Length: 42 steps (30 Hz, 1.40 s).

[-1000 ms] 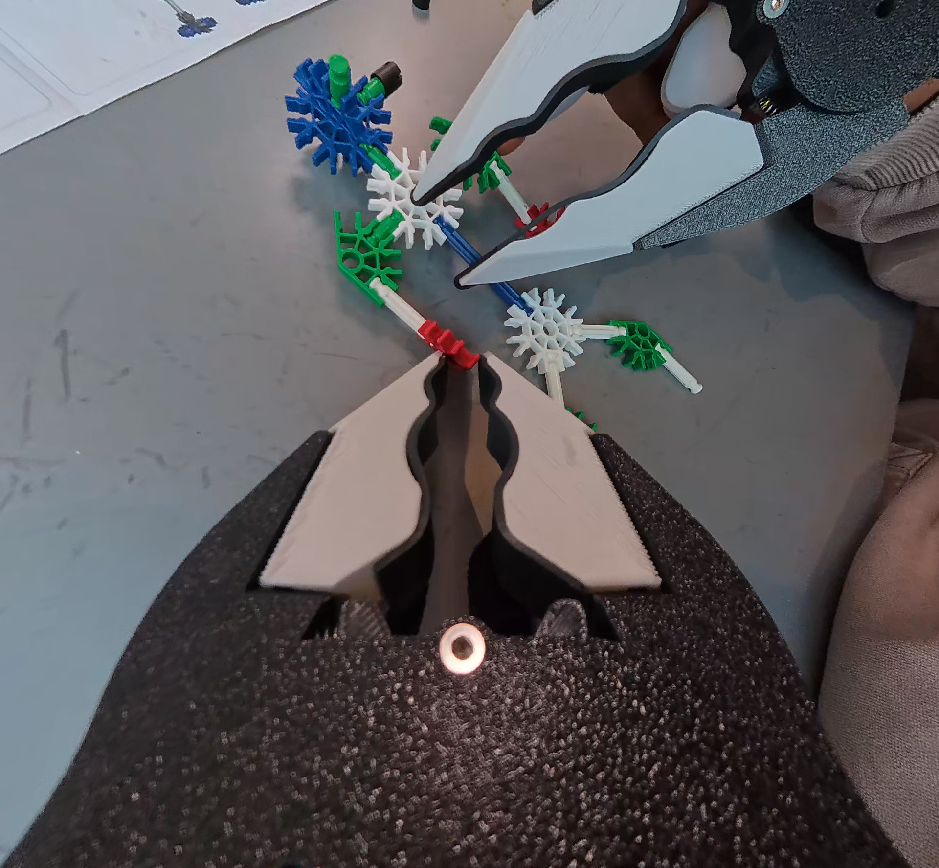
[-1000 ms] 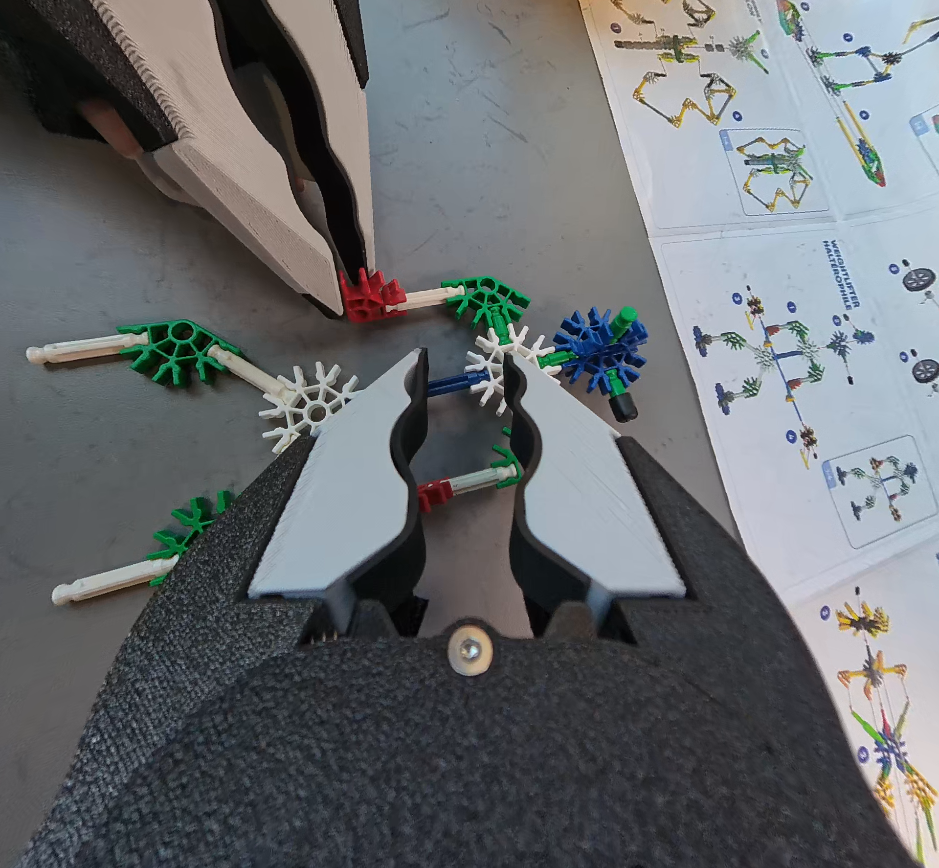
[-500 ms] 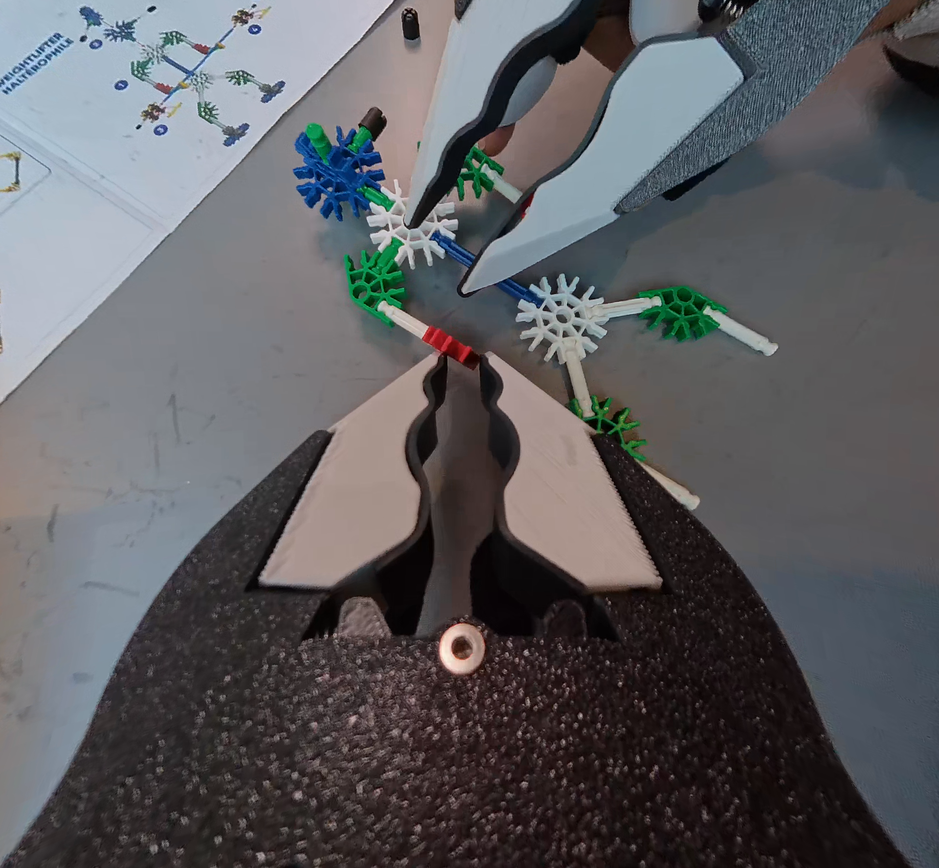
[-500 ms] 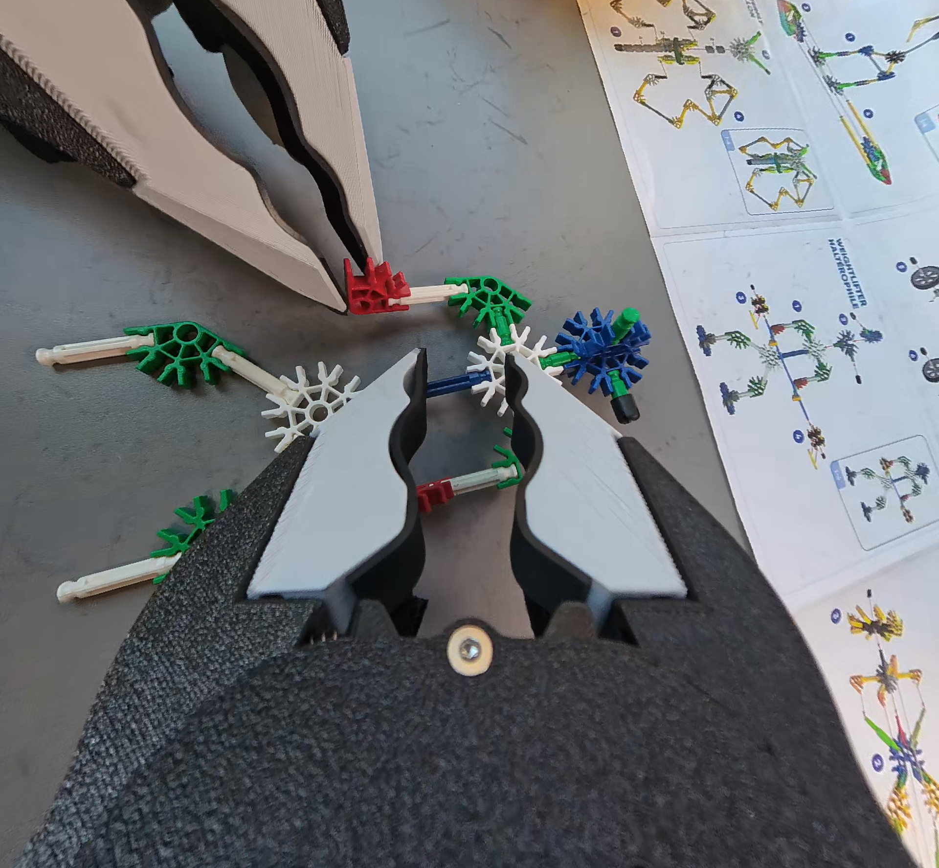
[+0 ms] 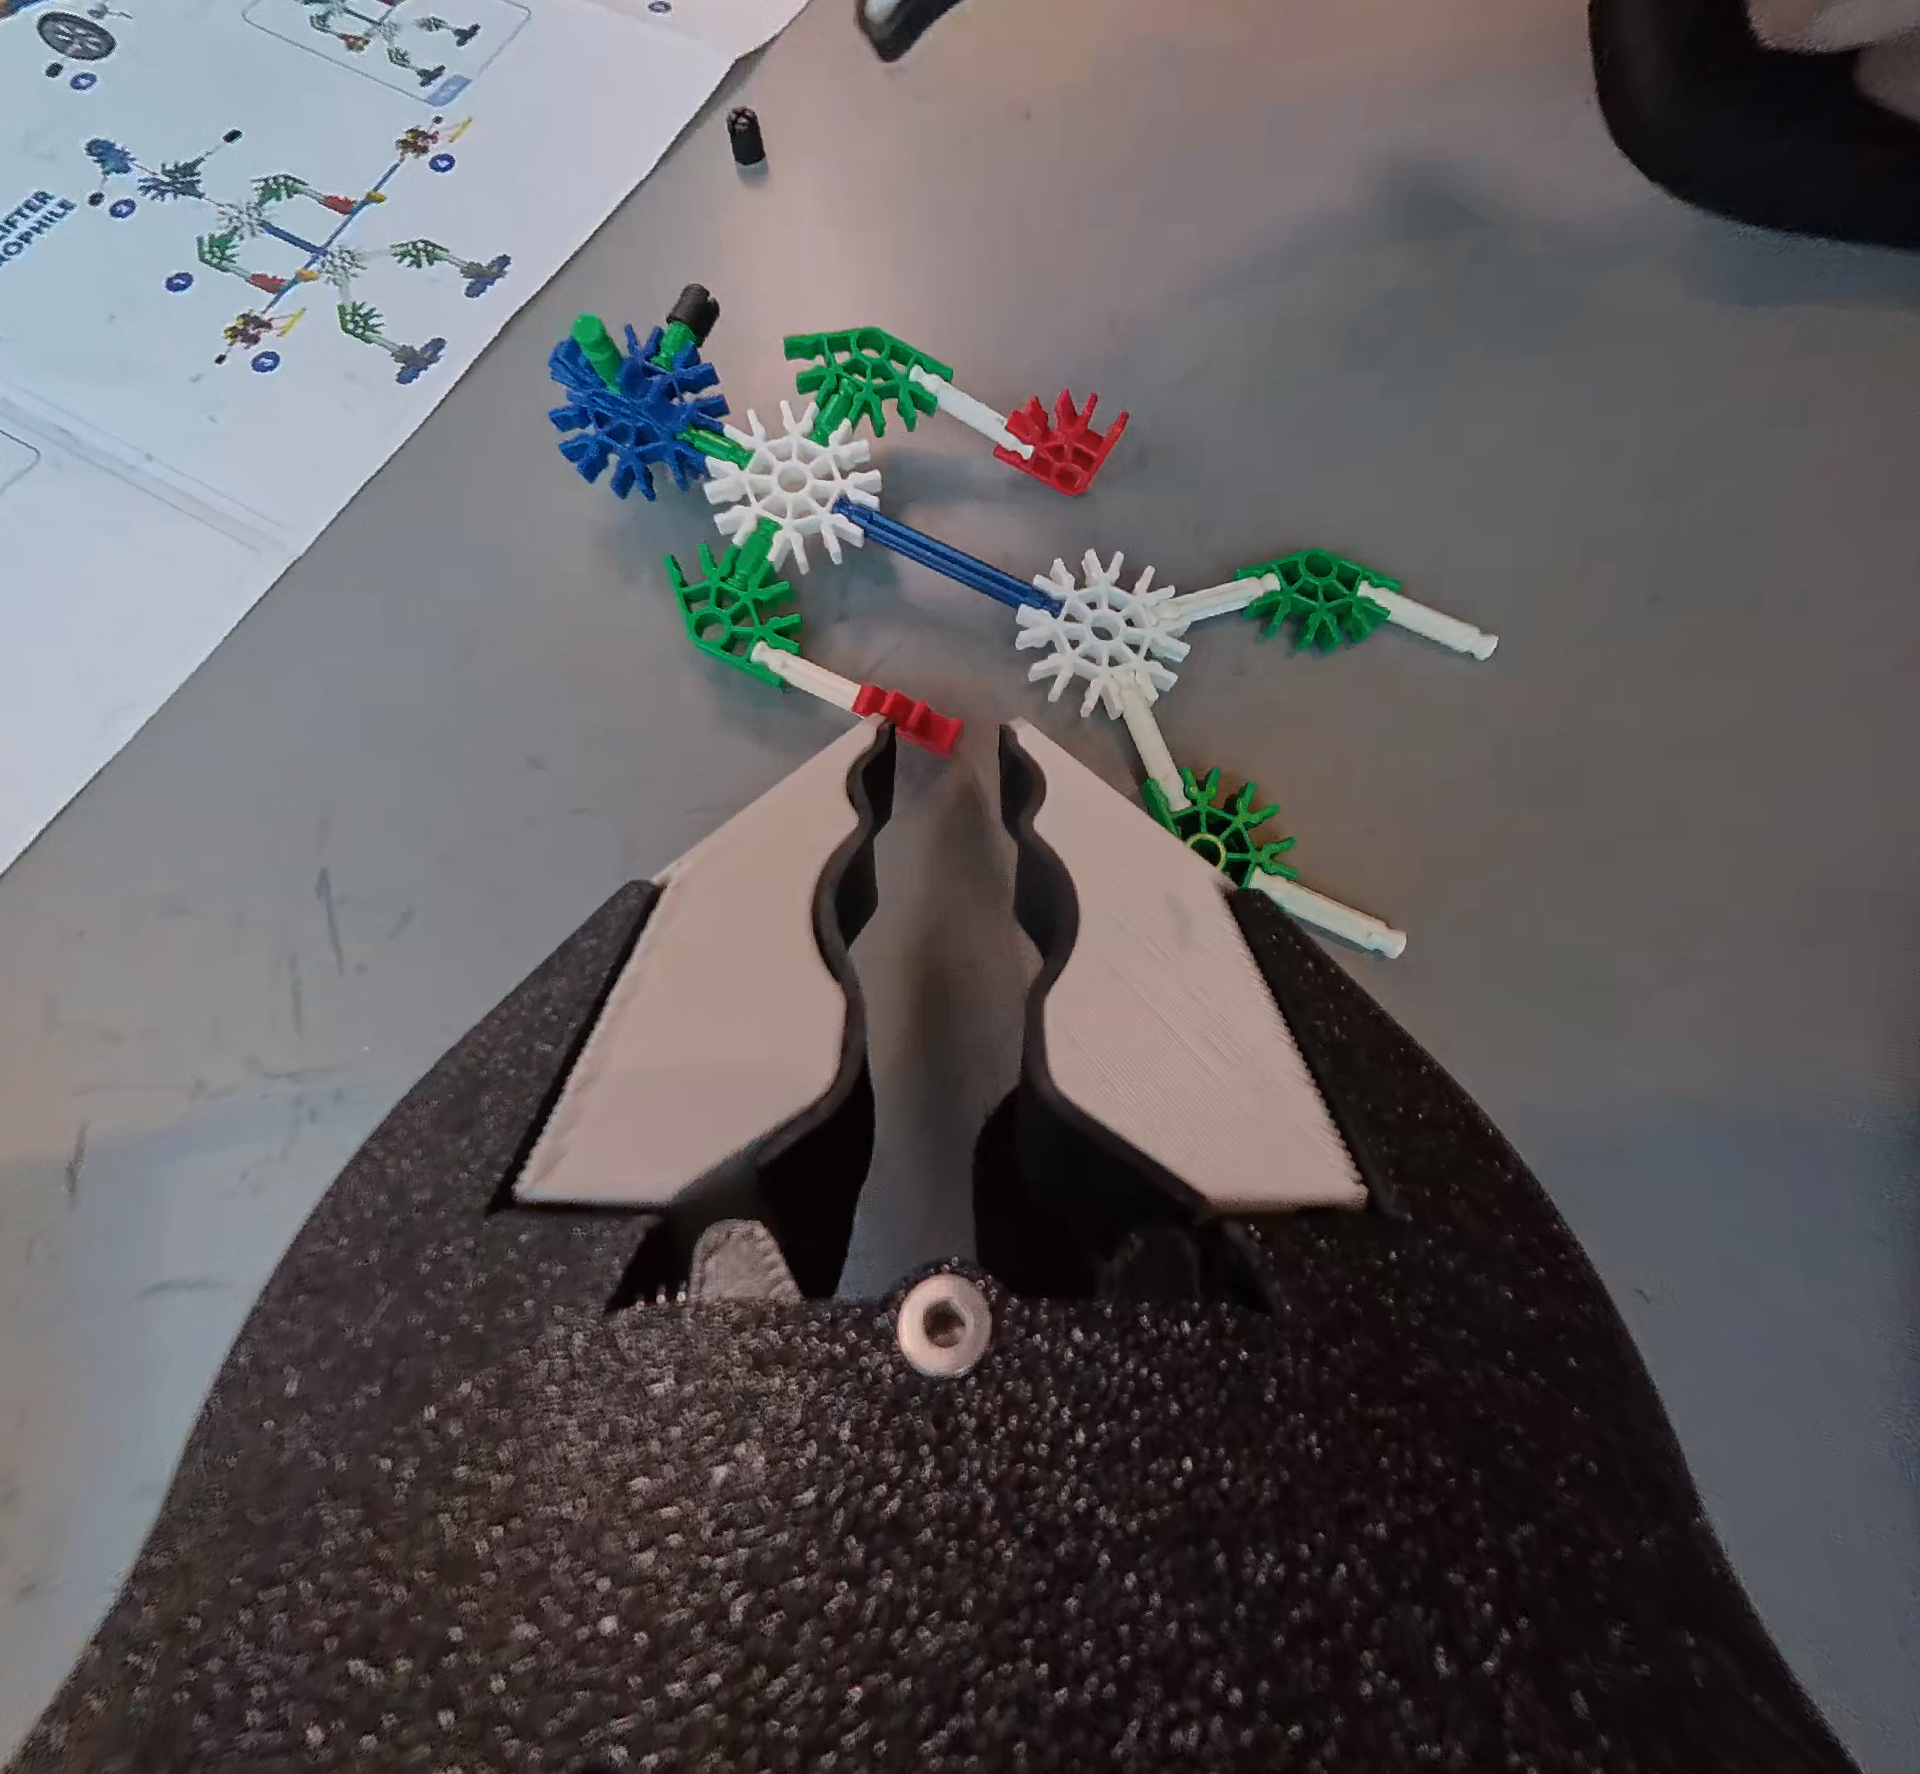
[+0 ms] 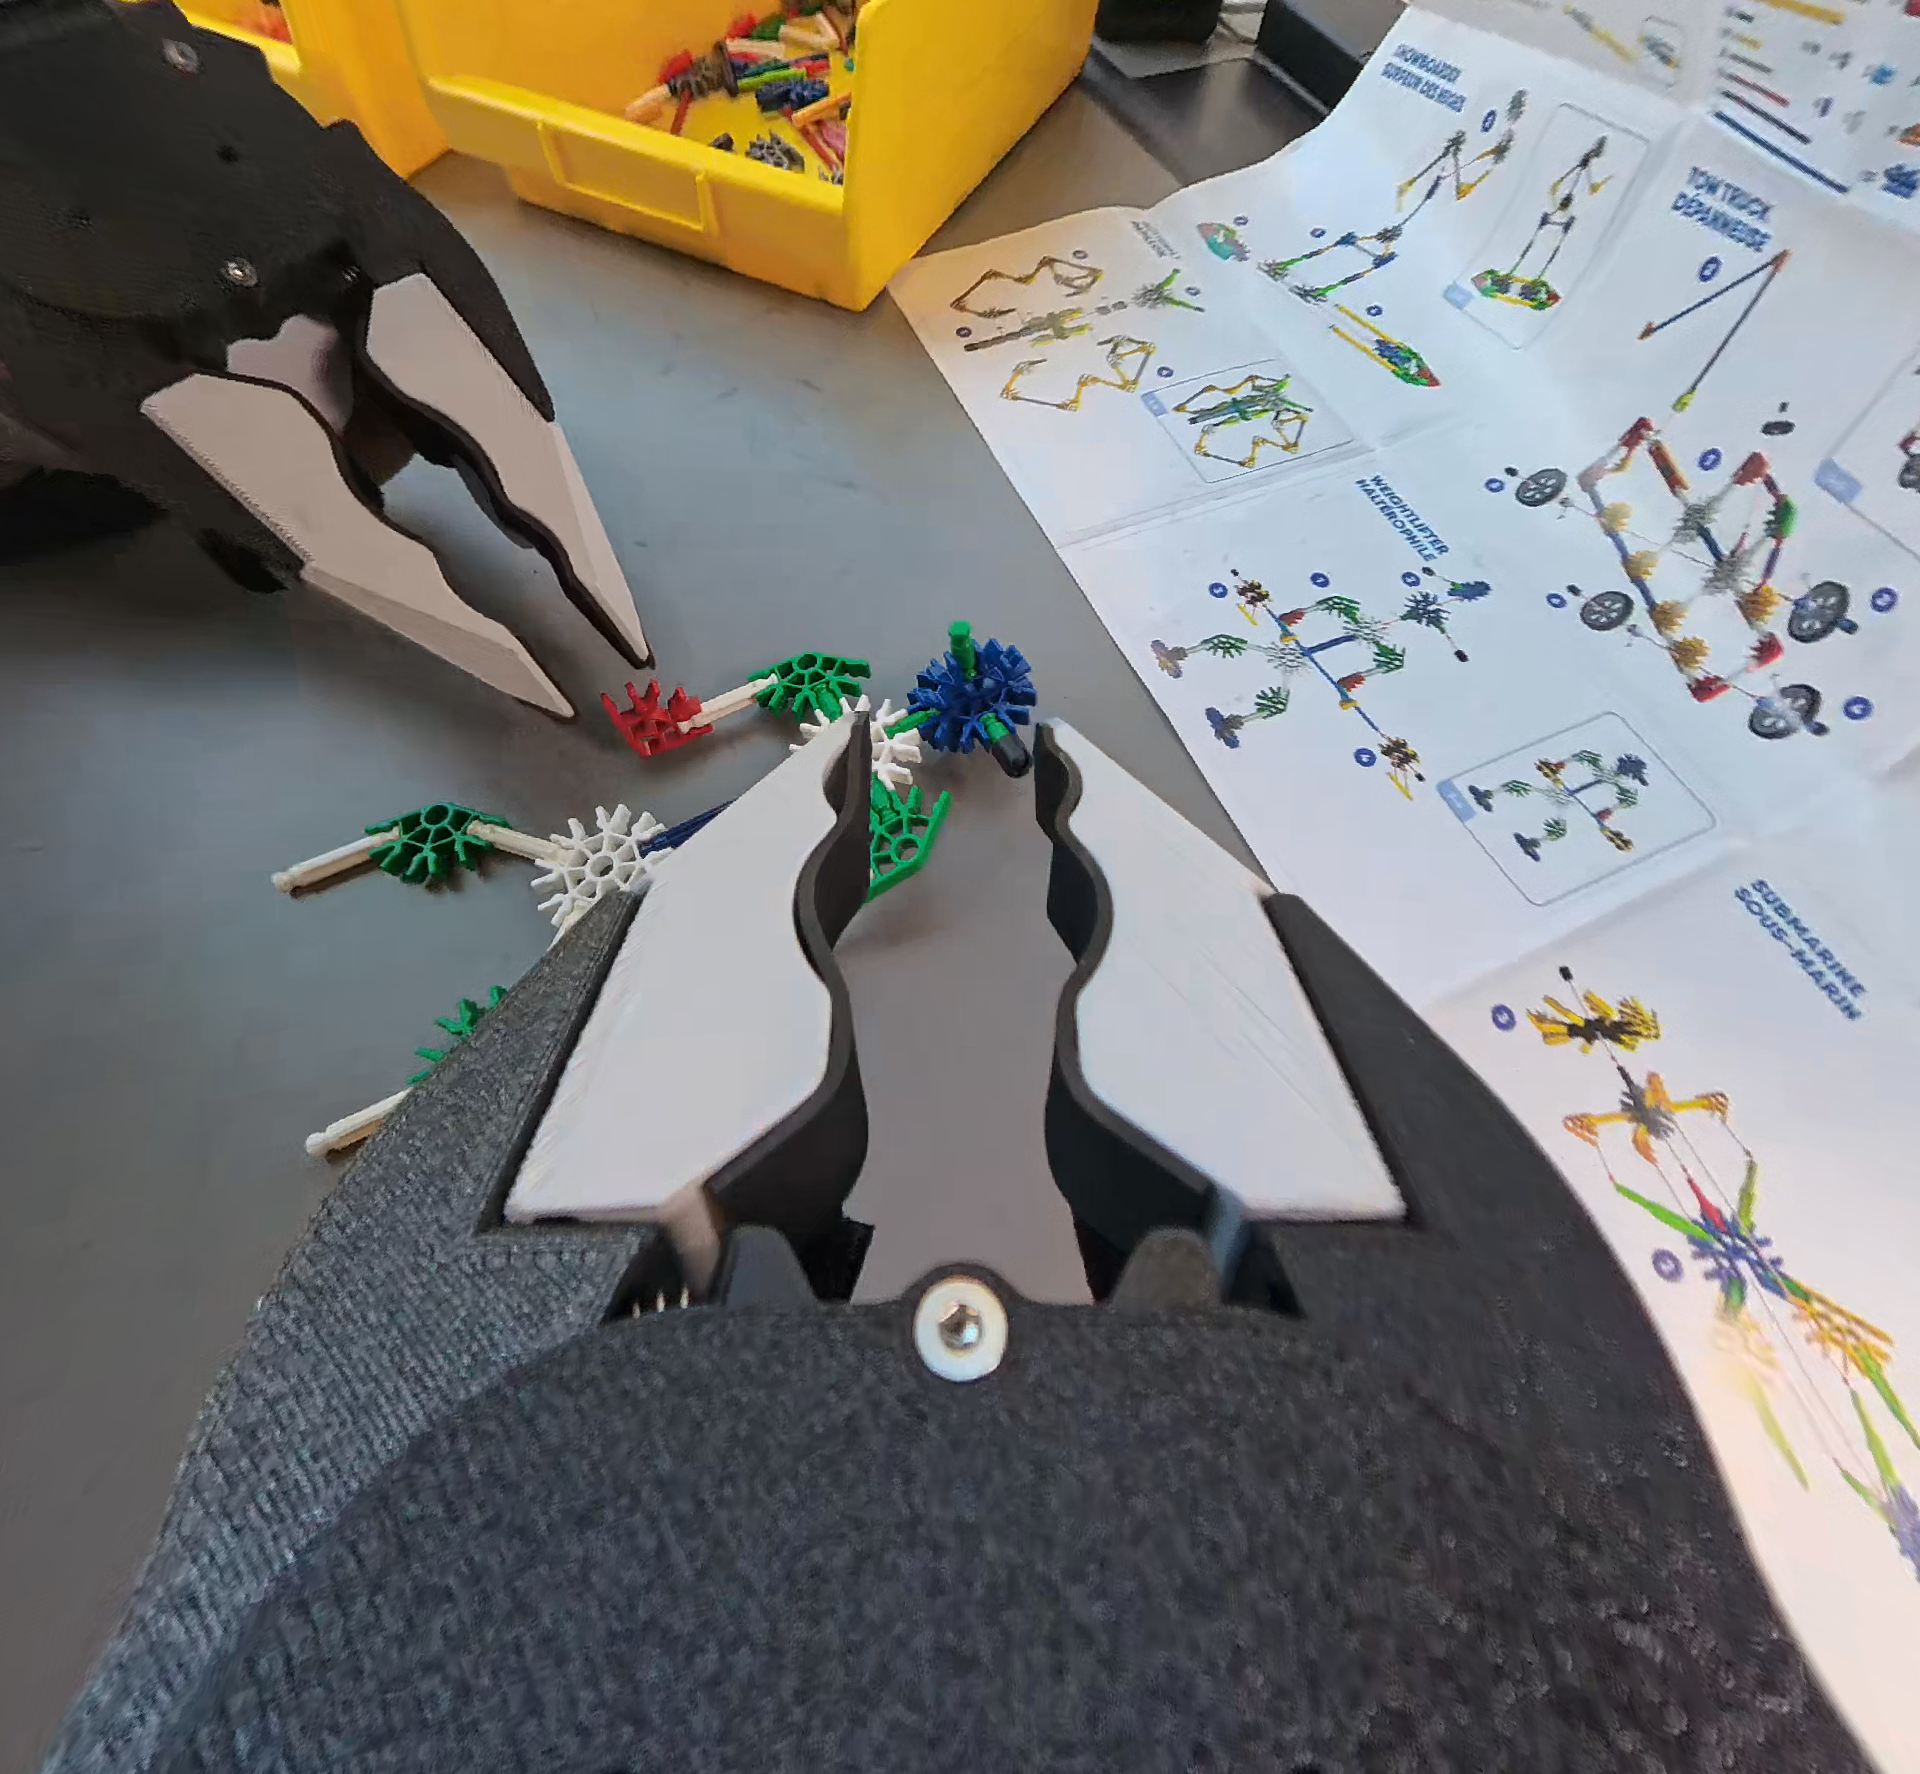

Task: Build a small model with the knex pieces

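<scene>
Grey tabletop [image 5: 1351, 322] carries everything, and the toy model [image 5: 935, 561] lying flat on it serves as my landmark. Beyond the model a yellow bin [image 6: 727, 93] holds loose coloured pieces, and a folded instruction sheet [image 6: 1507, 529] spreads beside the model's blue end. The model is built of two white snowflake hubs joined by a blue rod [image 5: 951, 561], with green fan-shaped connectors on white rods branching off, a blue hub [image 5: 629, 415] stuck with green pegs, and two red end clips. My left claw [image 5: 940, 737] is released, fingers parted, one tip touching the nearer red clip [image 5: 909, 716]. My right claw [image 6: 951, 737] is released too, empty, hovering over the blue hub's side. A small black cap [image 5: 746, 137] lies apart, near the sheet's edge.
</scene>
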Tool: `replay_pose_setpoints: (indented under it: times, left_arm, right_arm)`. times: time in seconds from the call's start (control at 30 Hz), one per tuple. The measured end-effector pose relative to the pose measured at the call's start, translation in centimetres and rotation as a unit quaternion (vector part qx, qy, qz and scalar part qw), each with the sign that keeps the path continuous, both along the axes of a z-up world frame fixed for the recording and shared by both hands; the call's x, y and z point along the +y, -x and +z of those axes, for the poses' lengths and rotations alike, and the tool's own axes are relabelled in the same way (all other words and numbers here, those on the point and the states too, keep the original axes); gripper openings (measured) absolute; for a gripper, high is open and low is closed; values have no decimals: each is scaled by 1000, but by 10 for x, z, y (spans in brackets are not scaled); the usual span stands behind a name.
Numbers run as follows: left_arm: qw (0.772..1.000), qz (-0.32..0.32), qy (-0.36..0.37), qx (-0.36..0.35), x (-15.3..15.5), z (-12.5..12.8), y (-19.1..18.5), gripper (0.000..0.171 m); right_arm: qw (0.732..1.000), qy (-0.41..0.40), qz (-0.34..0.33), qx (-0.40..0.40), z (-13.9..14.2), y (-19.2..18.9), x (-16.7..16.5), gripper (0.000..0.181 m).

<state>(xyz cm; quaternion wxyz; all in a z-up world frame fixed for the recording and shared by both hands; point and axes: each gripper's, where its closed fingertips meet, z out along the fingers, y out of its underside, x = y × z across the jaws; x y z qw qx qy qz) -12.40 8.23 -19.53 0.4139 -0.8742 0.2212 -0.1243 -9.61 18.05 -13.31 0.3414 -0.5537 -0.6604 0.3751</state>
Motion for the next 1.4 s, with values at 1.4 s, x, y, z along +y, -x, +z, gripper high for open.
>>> replay_pose_setpoints:
  times: [1.4]
  left_arm:
    - [992, 68, -102, -42, 23, 25, 44, 27]
  right_arm:
    - [993, -107, -1, 53, -25, -22, -10, 18]
